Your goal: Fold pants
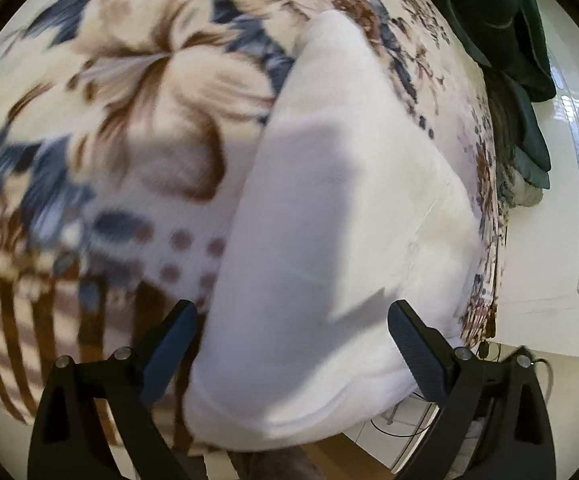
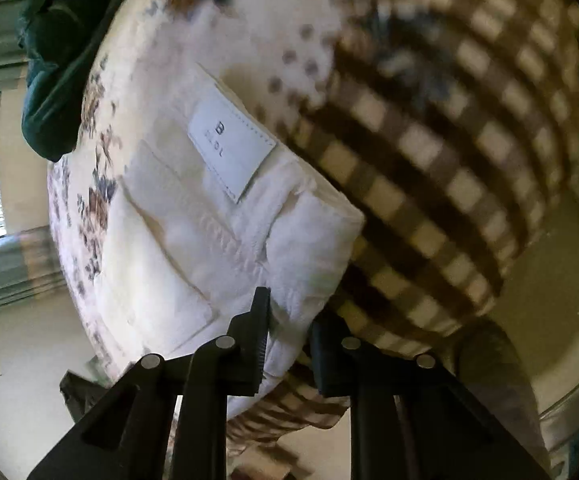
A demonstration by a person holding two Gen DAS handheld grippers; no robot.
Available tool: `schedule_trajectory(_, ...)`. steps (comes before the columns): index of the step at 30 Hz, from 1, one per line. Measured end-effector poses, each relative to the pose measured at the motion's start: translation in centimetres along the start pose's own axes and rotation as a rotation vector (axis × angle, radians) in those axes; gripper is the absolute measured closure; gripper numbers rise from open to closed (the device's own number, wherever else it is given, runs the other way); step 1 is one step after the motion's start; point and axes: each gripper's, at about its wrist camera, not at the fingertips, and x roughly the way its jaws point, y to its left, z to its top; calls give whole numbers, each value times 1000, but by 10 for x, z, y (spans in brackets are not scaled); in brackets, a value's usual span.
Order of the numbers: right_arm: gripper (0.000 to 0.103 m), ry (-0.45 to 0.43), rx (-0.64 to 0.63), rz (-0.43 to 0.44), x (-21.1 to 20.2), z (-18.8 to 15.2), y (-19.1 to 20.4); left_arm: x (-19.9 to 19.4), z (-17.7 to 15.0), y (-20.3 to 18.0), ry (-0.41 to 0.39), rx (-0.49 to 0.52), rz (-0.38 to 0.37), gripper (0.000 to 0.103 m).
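White pants (image 1: 329, 208) lie on a floral blanket (image 1: 129, 120), stretching away from the near edge. My left gripper (image 1: 293, 344) is open, its fingers spread either side of the near end of the pants, above it. In the right wrist view the waistband end of the pants (image 2: 209, 216) shows a white label (image 2: 231, 148) and a back pocket. My right gripper (image 2: 289, 336) has its fingers a narrow gap apart around the near corner of the pants fabric; whether it pinches the cloth is unclear.
A dark green garment (image 1: 501, 28) lies at the far edge of the bed, also in the right wrist view (image 2: 61, 52). A white panel (image 1: 549, 248) stands right of the bed. The blanket has a checked brown border (image 2: 449, 140). Floor lies below the bed edge.
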Motion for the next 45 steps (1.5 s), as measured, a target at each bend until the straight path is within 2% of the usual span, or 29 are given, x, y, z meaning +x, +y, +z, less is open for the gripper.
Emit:
schedule_trajectory(2, 64, 43, 6, 87, 0, 11, -9, 4, 5, -3, -1, -6, -20, 5)
schedule_trajectory(4, 26, 60, -9, 163, -4, 11, -14, 9, 11, -3, -3, -7, -37, 2)
schedule_trajectory(5, 21, 66, -20, 190, -6, 9, -16, 13, 14, -6, -1, -7, -44, 2)
schedule_trajectory(7, 21, 104, -26, 256, 2, 4, -21, 20, 18, -4, 5, -21, -73, 2)
schedule_trajectory(8, 21, 157, -24, 283, 15, -3, -23, 23, 19, -1, 9, -31, -92, 2)
schedule_trajectory(11, 21, 195, -39, 327, 38, -16, -24, 29, 21, 4, 20, -55, -121, 2)
schedule_trajectory(14, 16, 163, -71, 349, 58, -22, -14, 35, 24, 8, 30, -61, -134, 2)
schedule_trajectory(17, 15, 124, -18, 375, 64, -25, -7, 36, 26, 7, 35, -64, -144, 1)
schedule_trajectory(19, 15, 114, 3, 408, 57, -27, -4, 36, 29, 8, 37, -70, -158, 1)
schedule_trajectory(24, 16, 113, -41, 449, 35, -45, 2, 38, 32, 13, 41, -90, -184, 1)
schedule_trajectory(28, 16, 119, -129, 403, 10, -50, 7, 37, 33, 13, 50, -74, -183, 1)
schedule_trajectory(30, 16, 116, -127, 382, 11, -46, 20, 37, 33, 13, 58, -68, -179, 1)
schedule_trajectory(32, 16, 103, -155, 321, 27, -29, 38, 37, 34, 12, 60, -70, -178, 1)
schedule_trajectory(34, 16, 58, -144, 283, 33, -17, 36, 39, 36, 9, 62, -76, -179, 1)
schedule_trajectory(37, 16, 28, -86, 298, 43, 1, 33, 39, 37, 8, 65, -75, -181, 1)
schedule_trajectory(41, 15, 43, -105, 302, 56, -3, 35, 42, 38, 13, 65, -66, -184, 1)
schedule_trajectory(43, 16, 86, -139, 368, 53, -13, 49, 41, 39, 15, 66, -70, -190, 1)
schedule_trajectory(45, 16, 110, -246, 396, 46, -25, 73, 41, 39, 17, 67, -76, -201, 1)
